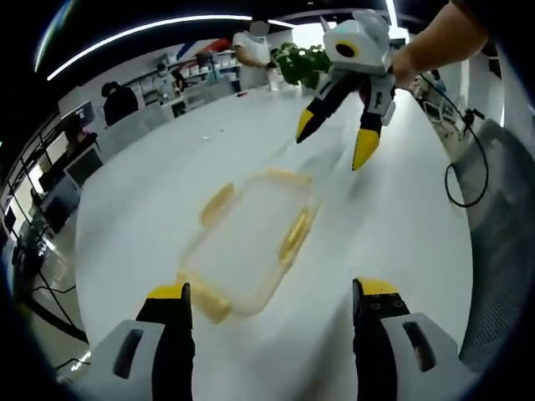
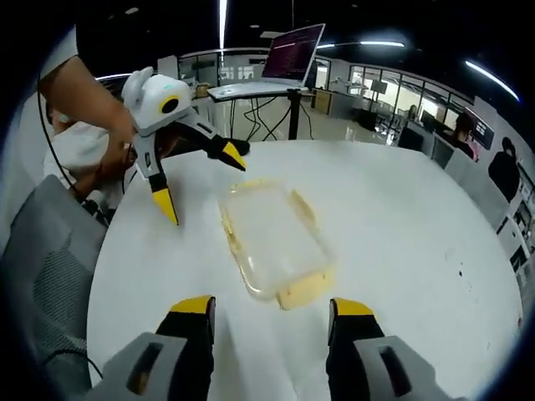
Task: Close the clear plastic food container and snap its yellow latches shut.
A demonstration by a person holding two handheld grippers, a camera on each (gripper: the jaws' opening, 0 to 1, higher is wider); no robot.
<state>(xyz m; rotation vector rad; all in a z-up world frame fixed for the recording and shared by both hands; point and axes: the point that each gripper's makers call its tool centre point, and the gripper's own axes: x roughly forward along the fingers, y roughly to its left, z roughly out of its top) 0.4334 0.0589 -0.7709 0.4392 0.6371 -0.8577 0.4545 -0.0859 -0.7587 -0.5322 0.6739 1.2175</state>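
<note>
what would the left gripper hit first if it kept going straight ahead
Probably the clear container, lying on the white table just ahead of its open fingers; depth is uncertain.

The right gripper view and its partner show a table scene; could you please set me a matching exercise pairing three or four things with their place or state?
Things:
1. food container
2. left gripper
3. laptop
4. grey chair

Place or state:
A. open, hanging above the table beyond the container
B. on a raised stand past the far edge of the table
C. lying on the white table, untouched by either gripper
D. pulled up at the table's edge

Pairs: 1-C, 2-A, 3-B, 4-D
</note>
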